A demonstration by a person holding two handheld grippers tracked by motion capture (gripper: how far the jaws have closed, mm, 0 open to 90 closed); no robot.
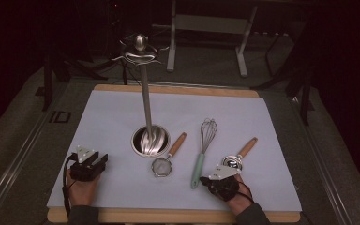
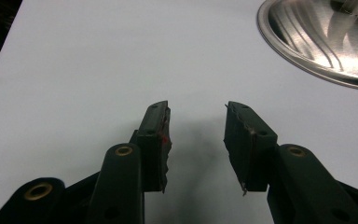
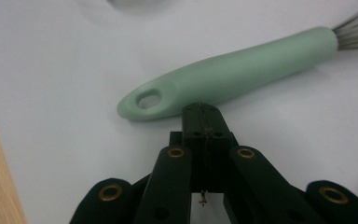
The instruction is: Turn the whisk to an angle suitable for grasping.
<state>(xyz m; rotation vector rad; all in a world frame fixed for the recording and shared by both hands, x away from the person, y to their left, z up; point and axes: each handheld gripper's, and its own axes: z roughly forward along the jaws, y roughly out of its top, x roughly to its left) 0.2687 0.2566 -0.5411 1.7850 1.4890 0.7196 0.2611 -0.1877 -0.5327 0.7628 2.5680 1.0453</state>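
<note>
A whisk with a pale green handle (image 1: 198, 167) (image 3: 233, 70) lies on the white mat, wires pointing away. My right gripper (image 1: 205, 181) (image 3: 204, 109) sits just beside the handle's lower end with its hanging hole, jaws pressed together and empty. My left gripper (image 1: 101, 161) (image 2: 196, 116) rests on the mat at the front left, jaws apart with nothing between them. A small strainer with a wooden handle (image 1: 165, 161) and a metal ladle with a wooden handle (image 1: 236, 158) lie on either side of the whisk.
A steel utensil stand has a round base (image 1: 150, 140) (image 2: 326, 42) at the mat's middle and a tall pole (image 1: 145, 98) topped with hooks (image 1: 139, 51). The white mat (image 1: 122, 117) lies on a wooden board (image 1: 168, 216) whose front edge is by my hands.
</note>
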